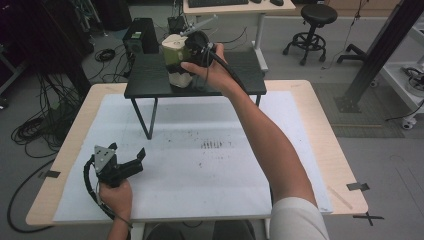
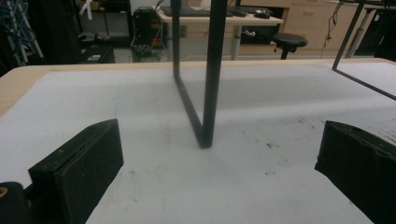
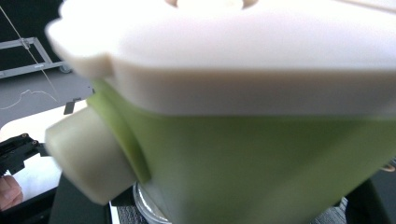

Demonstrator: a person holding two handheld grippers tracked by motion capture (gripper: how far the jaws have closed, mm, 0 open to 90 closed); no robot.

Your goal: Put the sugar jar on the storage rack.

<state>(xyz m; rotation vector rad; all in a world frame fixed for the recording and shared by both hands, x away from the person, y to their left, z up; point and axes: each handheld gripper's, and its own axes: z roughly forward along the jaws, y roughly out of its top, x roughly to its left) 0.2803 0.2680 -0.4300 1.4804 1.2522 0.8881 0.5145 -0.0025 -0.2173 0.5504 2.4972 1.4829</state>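
Two grippers are at work, one in each hand. In the high view the right gripper (image 1: pixel 192 50) is reached out over the small black stand (image 1: pixel 150 80) at the far side of the table, pressed against a green and cream container (image 1: pixel 176 60) that stands on the stand's top; the hand hides the jaws there, so that view alone does not say how they stand. The right gripper view comes close: the container (image 3: pixel 261 154) looms large, with a cream lid (image 3: pixel 243 56) overhanging a pale green body and a cream knob (image 3: pixel 86 154) sticking out at one side. The jaws are drawn nearly together and appear clamped on the container, though their pads are hidden behind it. Low in that view a clear round base (image 3: pixel 147 205) shows under the green body.

The left gripper (image 1: pixel 131 161) rests low near the table's near left corner, its hand (image 1: pixel 116 197) behind it, the grey three-cornered plate (image 1: pixel 103 154) on top and a black cable (image 1: pixel 91 187) looping back. Its jaws stand wide apart with nothing between them. The left gripper view confirms that: bare white table cover (image 2: pixel 261 116) between the two jaws, and straight ahead one black leg (image 2: pixel 210 74) of the stand, seen from table height, which the high view shows from above.

Beyond the table, the high view shows a stool (image 1: pixel 312 25), a desk and loose cables on the floor.
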